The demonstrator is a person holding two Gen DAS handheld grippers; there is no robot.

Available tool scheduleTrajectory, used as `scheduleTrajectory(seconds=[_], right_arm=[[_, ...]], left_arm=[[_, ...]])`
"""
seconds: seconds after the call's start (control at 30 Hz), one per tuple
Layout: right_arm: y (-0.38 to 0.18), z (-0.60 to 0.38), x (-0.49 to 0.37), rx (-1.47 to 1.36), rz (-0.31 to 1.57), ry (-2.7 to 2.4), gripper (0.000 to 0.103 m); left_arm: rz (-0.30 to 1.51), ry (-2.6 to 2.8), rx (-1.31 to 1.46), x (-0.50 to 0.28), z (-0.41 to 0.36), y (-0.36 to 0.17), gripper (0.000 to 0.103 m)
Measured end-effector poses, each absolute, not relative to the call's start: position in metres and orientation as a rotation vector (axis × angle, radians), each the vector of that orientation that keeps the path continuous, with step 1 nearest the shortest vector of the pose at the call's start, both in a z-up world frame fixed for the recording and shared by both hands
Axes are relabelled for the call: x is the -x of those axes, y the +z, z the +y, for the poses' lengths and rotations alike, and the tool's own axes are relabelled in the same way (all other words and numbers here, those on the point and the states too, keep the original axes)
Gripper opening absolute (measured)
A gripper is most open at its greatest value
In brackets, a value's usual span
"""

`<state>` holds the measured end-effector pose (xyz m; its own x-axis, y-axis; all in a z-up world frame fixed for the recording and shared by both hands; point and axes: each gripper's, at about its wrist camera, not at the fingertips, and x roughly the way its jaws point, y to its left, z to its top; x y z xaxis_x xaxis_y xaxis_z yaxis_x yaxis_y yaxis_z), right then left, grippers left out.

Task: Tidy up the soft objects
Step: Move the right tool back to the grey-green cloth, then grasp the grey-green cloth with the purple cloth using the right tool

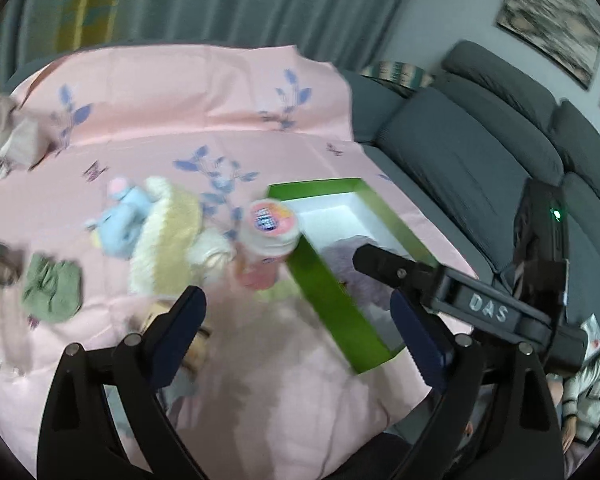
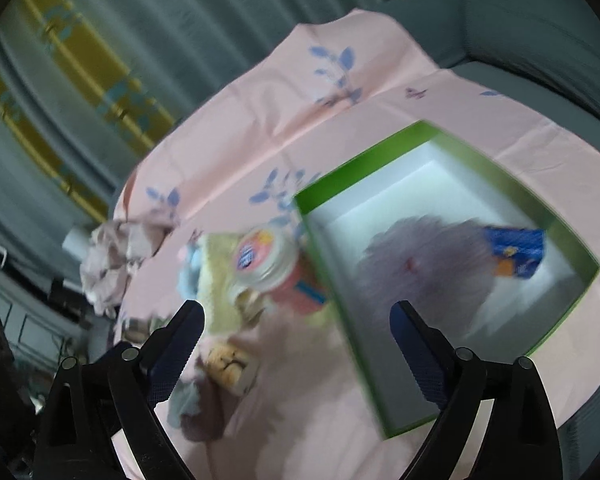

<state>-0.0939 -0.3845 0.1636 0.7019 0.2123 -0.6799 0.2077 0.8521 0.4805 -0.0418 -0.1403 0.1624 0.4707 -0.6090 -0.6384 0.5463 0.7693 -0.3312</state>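
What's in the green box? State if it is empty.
Not empty. The green box holds a fluffy lilac item and a blue packet; white floor shows behind them.

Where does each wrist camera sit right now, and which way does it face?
Left wrist: on the left gripper, angled down at the pink cloth; its open fingers and the right gripper show.
Right wrist: on the right gripper, angled down into the green cardboard box; only its open fingers show.
Shared: box, fluffy grey toy, pink-lidded jar.

Both wrist views: angled down, close above pink cloth [image 1: 228,92]; shared: green box [image 2: 348,320], at 3 o'clock.
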Motion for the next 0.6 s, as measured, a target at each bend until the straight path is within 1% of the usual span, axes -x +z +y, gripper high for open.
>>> scheduleTrajectory(seconds=[0.07, 0.1, 0.17, 0.43, 0.6], right_arm=[[0.163, -0.371, 0.092, -0.563, 0.825, 0.043, 0.094], [0.163, -0.364, 0.091, -0.555, 0.840, 0.063, 0.094], [0.166, -0.348, 0.089, -0.515, 0.863, 0.080, 0.094], [0.173, -0.293, 0.087, -0.424, 0.910, 0.170, 0.094], [0.156, -0.268, 0.075, -0.482, 0.996, 0.241, 0.094]], left_arm=[[0.842, -0.685, 0.121, 0.040, -0.127, 0.160, 0.094], [0.848, -0.671, 0.123, 0.040, -0.121, 0.158, 0.098], [0.843, -0.618, 0.124, 0.042, -0.104, 0.157, 0.102], [0.879, -0.433, 0.225, 0.033, -0.026, 0.141, 0.102], [0.940, -0.356, 0.296, 0.033, 0.009, 0.115, 0.102]])
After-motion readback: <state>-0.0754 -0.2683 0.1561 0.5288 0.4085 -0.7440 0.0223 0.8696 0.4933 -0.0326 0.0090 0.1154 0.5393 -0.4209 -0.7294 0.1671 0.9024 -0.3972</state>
